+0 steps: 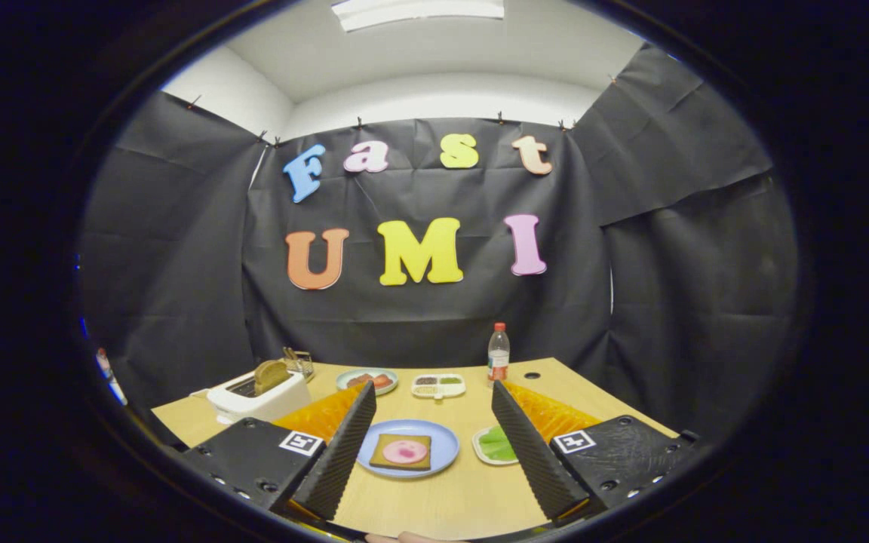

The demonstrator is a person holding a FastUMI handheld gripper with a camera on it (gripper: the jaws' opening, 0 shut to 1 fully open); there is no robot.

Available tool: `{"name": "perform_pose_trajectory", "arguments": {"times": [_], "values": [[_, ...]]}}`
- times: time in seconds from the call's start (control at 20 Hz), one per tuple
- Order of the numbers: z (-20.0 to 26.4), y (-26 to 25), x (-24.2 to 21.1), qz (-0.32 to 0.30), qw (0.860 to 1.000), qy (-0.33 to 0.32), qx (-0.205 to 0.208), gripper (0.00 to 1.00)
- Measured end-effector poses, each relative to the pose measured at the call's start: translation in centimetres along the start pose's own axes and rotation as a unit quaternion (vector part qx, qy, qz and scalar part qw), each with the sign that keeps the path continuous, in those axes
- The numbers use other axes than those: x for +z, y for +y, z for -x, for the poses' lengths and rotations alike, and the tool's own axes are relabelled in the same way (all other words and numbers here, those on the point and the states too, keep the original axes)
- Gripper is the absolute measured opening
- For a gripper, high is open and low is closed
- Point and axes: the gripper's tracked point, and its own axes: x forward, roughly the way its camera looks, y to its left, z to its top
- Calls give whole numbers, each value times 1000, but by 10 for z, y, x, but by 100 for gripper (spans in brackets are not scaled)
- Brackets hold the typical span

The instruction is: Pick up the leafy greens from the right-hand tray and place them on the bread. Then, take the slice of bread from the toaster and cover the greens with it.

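Observation:
My gripper (pixel 431 407) is open, its two black ribbed fingers (pixel 344 445) spread wide above the wooden table (pixel 465 490) with nothing held. Between them lies a blue plate (pixel 442 445) carrying a bread slice (pixel 388 446) topped with a pink round of meat (pixel 405 452). The leafy greens (pixel 496 445) rest on a small white tray (pixel 478 446) just right of the plate, partly hidden by the right finger. A white toaster (pixel 257 396) stands beyond the left finger, with a slice of bread (pixel 271 373) sticking up from its slot.
Farther back sit a plate of reddish food (pixel 369 379), a divided white dish (pixel 438 386), a bottle with a red cap (pixel 498 353) and a small holder (pixel 299 363) behind the toaster. A round hole (pixel 531 375) marks the table's far right.

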Motion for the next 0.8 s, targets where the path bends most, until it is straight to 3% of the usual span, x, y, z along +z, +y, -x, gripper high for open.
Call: {"name": "perform_pose_trajectory", "arguments": {"times": [0.4, 0.8], "values": [[-65, -50, -5, 4, 999, 37, -17, 95], [-142, -121, -59, 20, 989, 133, -54, 95]]}}
